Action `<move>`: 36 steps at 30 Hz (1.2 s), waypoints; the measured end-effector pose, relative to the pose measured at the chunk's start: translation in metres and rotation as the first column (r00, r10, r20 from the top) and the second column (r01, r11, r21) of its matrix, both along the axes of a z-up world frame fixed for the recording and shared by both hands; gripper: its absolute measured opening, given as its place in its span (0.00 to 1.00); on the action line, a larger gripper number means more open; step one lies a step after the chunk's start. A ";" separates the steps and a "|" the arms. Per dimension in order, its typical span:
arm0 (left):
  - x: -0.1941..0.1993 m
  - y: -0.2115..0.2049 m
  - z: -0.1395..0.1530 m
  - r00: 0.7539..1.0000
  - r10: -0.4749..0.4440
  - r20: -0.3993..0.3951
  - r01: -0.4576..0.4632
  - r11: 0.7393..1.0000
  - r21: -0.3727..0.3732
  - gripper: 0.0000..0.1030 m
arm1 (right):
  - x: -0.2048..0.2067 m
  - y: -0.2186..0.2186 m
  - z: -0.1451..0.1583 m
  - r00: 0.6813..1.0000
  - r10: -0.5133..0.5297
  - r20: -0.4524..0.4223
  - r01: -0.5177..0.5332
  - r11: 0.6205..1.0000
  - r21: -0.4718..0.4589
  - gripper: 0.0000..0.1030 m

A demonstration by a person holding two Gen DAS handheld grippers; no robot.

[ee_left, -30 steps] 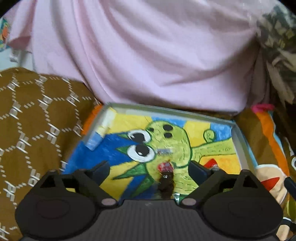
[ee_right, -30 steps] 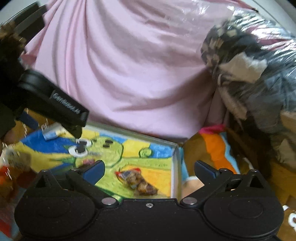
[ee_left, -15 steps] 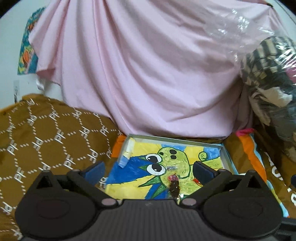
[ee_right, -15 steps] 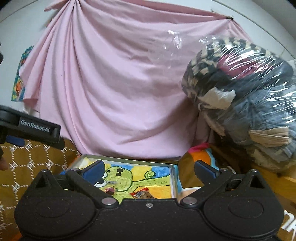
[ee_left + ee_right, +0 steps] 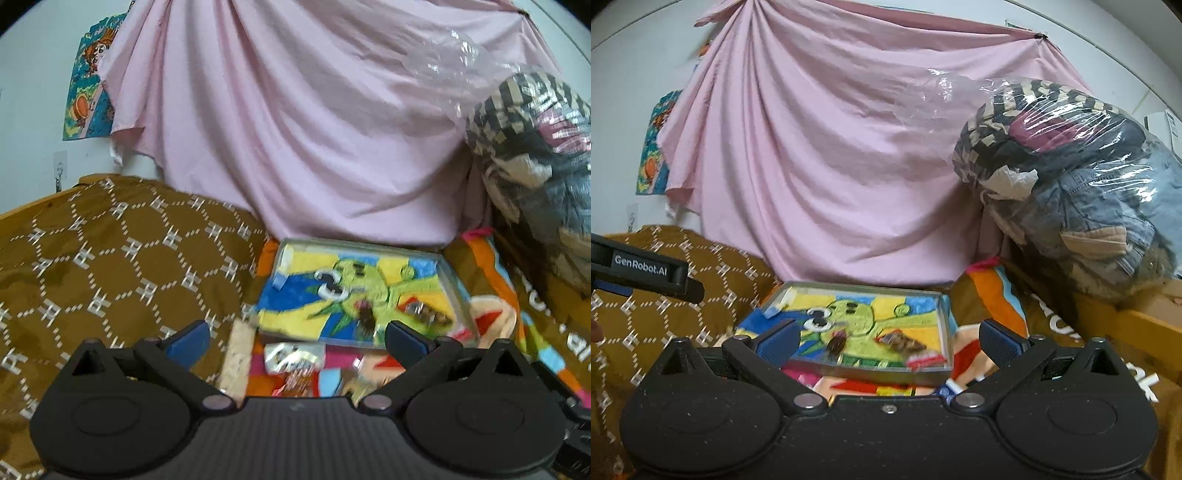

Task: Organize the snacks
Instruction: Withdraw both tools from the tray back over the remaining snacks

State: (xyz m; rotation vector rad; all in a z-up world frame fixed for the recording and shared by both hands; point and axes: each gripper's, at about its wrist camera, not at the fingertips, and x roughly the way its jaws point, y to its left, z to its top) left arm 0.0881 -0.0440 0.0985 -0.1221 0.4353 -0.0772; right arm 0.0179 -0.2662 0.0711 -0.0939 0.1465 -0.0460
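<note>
A shallow grey tray [image 5: 458,291] [image 5: 923,371] lined with a green cartoon drawing lies on a colourful blanket. Two dark wrapped snacks lie in it, one near the middle [image 5: 366,316] [image 5: 834,343] and one to the right [image 5: 423,312] [image 5: 901,341]. More snack packets [image 5: 295,360] lie on the blanket in front of the tray. My left gripper [image 5: 297,338] is open and empty, held back from the tray. My right gripper [image 5: 888,338] is open and empty, also short of the tray. The left gripper's body [image 5: 646,269] shows at the left of the right wrist view.
A brown patterned cushion [image 5: 110,266] lies left of the tray. A pink sheet [image 5: 820,155] hangs behind. A plastic-wrapped bundle of clothes [image 5: 1071,177] sits at the right on a wooden ledge [image 5: 1137,321].
Both grippers have pulled back and up from the tray, which now looks smaller and farther. The loose packets in front of the tray have come into the left wrist view.
</note>
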 end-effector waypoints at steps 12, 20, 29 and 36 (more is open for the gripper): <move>-0.034 0.025 -0.053 0.991 0.006 -0.136 0.002 0.999 0.054 1.00 | -0.012 0.021 -0.034 0.986 0.064 -0.157 -0.064 0.998 0.001 0.99; -0.031 0.032 -0.081 0.974 0.019 -0.224 0.001 0.996 0.090 1.00 | 0.005 0.036 -0.067 0.952 0.122 -0.279 -0.134 0.991 -0.026 0.99; -0.022 0.029 -0.098 0.965 0.021 -0.260 0.015 0.991 0.134 1.00 | 0.018 0.043 -0.079 0.921 0.158 -0.357 -0.173 0.985 -0.010 0.99; -0.015 0.029 -0.103 0.962 0.021 -0.271 0.017 0.991 0.135 1.00 | 0.028 0.041 -0.082 0.912 0.155 -0.381 -0.167 0.986 0.002 0.99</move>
